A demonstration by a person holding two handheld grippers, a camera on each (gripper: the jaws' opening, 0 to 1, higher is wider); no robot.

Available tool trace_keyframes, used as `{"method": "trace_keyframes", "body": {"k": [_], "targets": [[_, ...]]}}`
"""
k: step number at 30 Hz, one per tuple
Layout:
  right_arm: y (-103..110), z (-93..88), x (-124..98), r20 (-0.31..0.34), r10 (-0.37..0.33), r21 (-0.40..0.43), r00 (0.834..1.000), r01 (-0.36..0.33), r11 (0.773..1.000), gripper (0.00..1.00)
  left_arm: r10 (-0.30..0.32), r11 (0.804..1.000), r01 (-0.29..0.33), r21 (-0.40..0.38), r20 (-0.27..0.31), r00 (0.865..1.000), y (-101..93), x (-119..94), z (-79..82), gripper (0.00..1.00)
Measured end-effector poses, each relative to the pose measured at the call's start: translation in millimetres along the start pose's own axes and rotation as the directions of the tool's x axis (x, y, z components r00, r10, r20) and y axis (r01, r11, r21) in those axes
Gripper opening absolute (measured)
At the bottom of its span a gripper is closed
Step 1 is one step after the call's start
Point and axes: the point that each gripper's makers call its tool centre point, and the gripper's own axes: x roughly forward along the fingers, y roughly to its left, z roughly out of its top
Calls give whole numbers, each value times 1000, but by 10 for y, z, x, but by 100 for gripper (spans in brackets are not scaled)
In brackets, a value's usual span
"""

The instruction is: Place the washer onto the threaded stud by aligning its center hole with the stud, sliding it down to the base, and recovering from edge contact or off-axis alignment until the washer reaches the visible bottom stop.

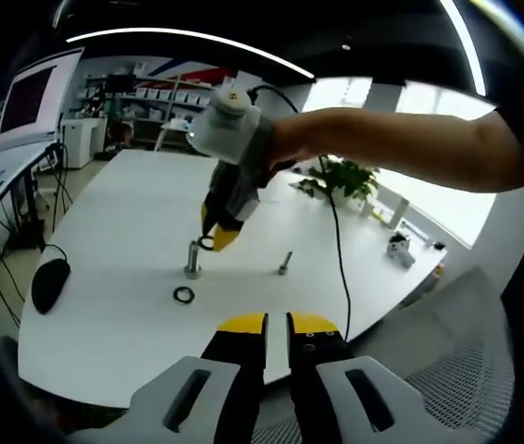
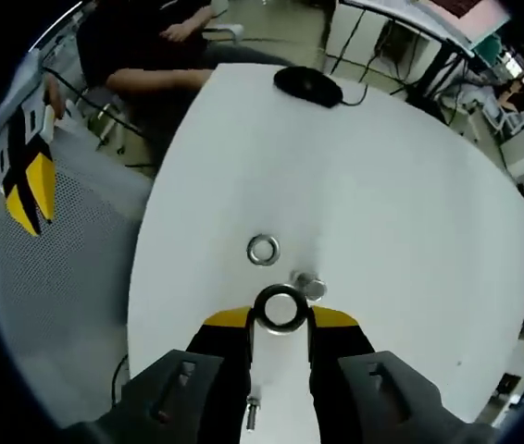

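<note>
Between your right gripper's (image 2: 280, 319) yellow jaw tips sits the washer (image 2: 280, 308), pinched by its rim with the hole clear and facing up. So that tool is clamped on the part, all good. The stud (image 2: 310, 286) pokes out just past the washer at about 1 o'clock, touching or nearly so, meaning the hole isn't over it yet

From the left gripper view you can see the same thing side-on: the washer (image 1: 206, 243) hangs right beside the top of the stud (image 1: 193, 258), off toward 3 o'clock, not threaded on

Your left gripper (image 1: 277, 326) is holding nothing, jaws pretty much closed together, just parked near the table (image 1: 132, 213) edge

Tips for this bit: nudge toward 1 o'clock until the stud top shows dead centre through the hole, keep the washer flat, then go down. If an edge catches, I'd lift a touch and re-centre, don't force it

Spare washer (image 2: 263, 250) lies on the table at 11 o'clock from the stud, and a second stud (image 1: 284, 263) stands well apart, ignore both
</note>
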Motion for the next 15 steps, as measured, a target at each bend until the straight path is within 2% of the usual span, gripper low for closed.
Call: {"method": "trace_keyframes", "body": {"k": [6, 15], "targets": [[-63, 53, 47, -11, -3, -127, 1000, 2, 992, 23, 1, 1000, -1, -3, 4, 1000, 8, -1, 7, 6], [-166, 33, 166, -40, -4, -127, 999, -1, 992, 23, 2, 1000, -2, -7, 4, 1000, 14, -5, 6, 6]]}}
